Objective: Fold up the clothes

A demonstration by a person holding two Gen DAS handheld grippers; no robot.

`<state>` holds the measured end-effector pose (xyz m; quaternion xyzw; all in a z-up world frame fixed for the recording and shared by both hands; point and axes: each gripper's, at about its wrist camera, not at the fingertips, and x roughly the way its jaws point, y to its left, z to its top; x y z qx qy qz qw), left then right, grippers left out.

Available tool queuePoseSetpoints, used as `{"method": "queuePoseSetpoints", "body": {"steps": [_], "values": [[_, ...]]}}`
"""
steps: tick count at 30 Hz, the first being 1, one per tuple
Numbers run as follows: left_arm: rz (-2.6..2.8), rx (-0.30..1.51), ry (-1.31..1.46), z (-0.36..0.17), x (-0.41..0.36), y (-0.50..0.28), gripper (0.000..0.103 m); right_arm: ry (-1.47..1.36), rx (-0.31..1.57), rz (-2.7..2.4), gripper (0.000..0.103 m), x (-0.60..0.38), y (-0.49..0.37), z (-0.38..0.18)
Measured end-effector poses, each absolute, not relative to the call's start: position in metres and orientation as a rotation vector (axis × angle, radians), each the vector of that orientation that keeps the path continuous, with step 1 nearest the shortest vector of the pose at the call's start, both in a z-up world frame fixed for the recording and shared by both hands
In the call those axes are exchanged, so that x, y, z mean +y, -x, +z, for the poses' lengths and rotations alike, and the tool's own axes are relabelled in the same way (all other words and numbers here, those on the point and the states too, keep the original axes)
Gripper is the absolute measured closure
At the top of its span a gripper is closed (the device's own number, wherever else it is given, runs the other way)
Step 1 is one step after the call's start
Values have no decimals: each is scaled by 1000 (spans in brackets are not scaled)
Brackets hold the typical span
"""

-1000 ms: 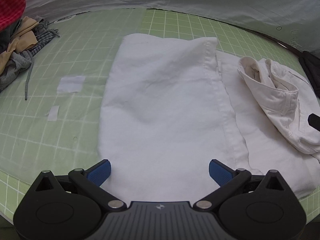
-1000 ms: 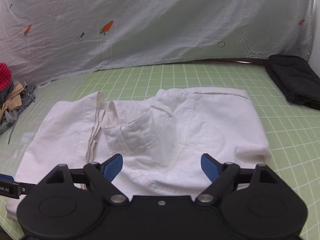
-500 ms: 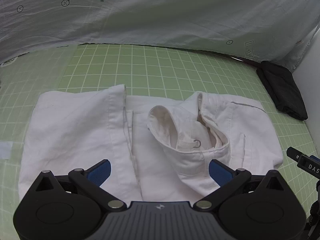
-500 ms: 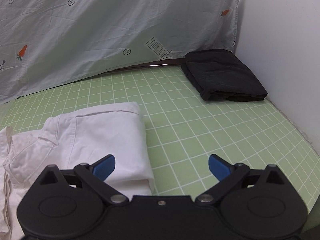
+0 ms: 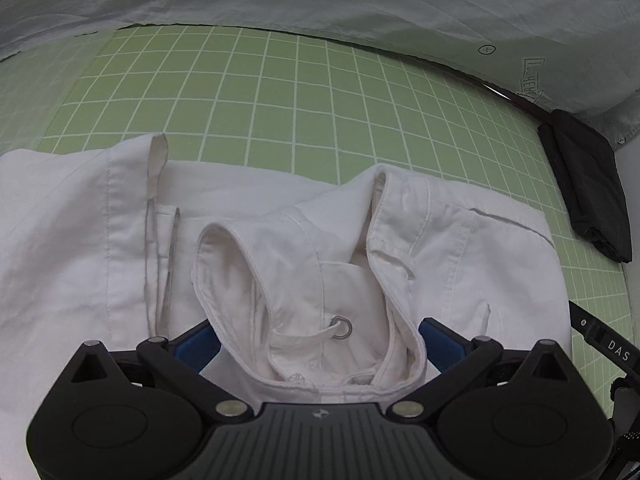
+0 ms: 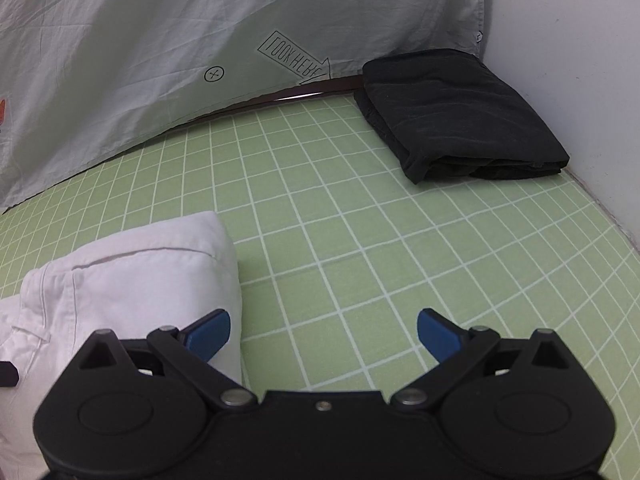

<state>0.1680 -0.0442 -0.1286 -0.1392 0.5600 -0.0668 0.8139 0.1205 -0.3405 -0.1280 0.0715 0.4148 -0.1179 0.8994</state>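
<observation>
White trousers (image 5: 460,248) lie flat on the green grid mat (image 5: 280,92), the waistband gaping open toward me with a metal ring (image 5: 341,326) inside. My left gripper (image 5: 320,340) is open just above that waistband, its blue pads on either side of the raised opening and not pressing it. In the right wrist view the trousers' folded right edge (image 6: 140,280) fills the lower left. My right gripper (image 6: 324,332) is open there; its left pad is over the cloth edge, its right pad over bare mat (image 6: 360,240), with nothing held.
A folded black garment (image 6: 460,116) lies at the mat's far right corner against a white wall (image 6: 580,60); the left wrist view shows the black garment (image 5: 588,188) too. A pale printed sheet (image 6: 160,40) hangs along the back. Bare mat lies between trousers and black garment.
Both grippers have moved right along the trousers: the left from the leg end to the waistband, the right from above the seat to the right edge. The right jaws opened slightly wider.
</observation>
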Motion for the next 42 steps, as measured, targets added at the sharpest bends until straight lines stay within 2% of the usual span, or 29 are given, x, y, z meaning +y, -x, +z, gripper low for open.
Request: {"method": "queuePoseSetpoints", "body": {"steps": [6,8,10,11,13,15,17,24,26,28,31,36,42], "values": [[-137,1279,319,-147,-51,-158,1,-170,898,-212,2,-344,-125,-139],[-150,1262,296,-144,-55,-155,6,-162,895,-208,2,-343,-127,-139],[-160,1231,291,-138,-58,-151,32,-164,893,-207,2,-344,-126,-139],[-166,1215,288,-136,-59,-150,37,-168,892,-207,2,-344,-124,-139],[-176,1184,282,-130,-61,-146,57,-176,890,-209,2,-345,-122,-138],[-193,1140,290,-122,-59,-138,68,-178,885,-211,2,-345,-118,-136],[-205,1088,304,-110,-55,-124,73,-175,879,-209,2,-343,-114,-133],[-208,953,369,-88,-22,-58,74,-158,880,-161,2,-327,-92,-130],[-129,998,427,-101,-5,-48,70,-159,885,-141,2,-321,-88,-130],[-67,1059,479,-117,11,-44,59,-166,886,-114,2,-315,-85,-131],[-62,1049,516,-117,22,-34,52,-183,883,-74,2,-306,-82,-132],[-67,982,381,-94,15,-21,44,-301,890,-14,2,-306,-76,-136],[-36,924,345,-81,22,-14,38,-549,942,82,2,-320,-72,-150]]}}
